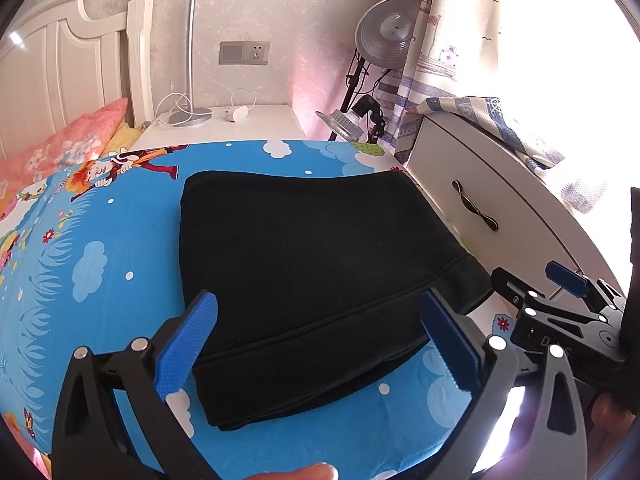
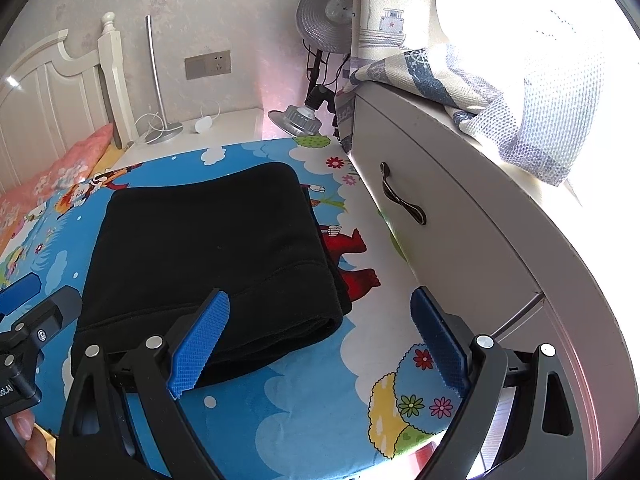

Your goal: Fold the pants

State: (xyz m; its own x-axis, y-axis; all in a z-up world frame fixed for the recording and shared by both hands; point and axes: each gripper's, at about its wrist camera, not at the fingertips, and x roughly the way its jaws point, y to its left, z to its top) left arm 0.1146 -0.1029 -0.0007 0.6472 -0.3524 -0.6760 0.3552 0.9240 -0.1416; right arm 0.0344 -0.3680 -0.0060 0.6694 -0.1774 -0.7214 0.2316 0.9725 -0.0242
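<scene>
The black pants [image 1: 312, 264] lie folded into a flat rectangle on the blue cartoon bedsheet [image 1: 100, 248]. My left gripper [image 1: 320, 344] is open above the near hem of the pants, its blue pads spread wide with nothing pinched. In the right wrist view the pants [image 2: 208, 248] sit left of centre. My right gripper [image 2: 320, 340] is open too, hovering by the near right corner of the pants; its left pad [image 2: 200, 348] is over the cloth edge, its right pad [image 2: 438, 344] over the sheet. Each gripper shows at the edge of the other's view.
A white drawer cabinet [image 1: 480, 200] with a dark handle stands close along the right of the bed, a patterned curtain [image 2: 480, 88] draped on it. At the back are a white nightstand [image 1: 240, 120] with a lamp, a headboard [image 1: 60, 80], a pink pillow [image 1: 60, 144] and a lamp stand [image 1: 384, 36].
</scene>
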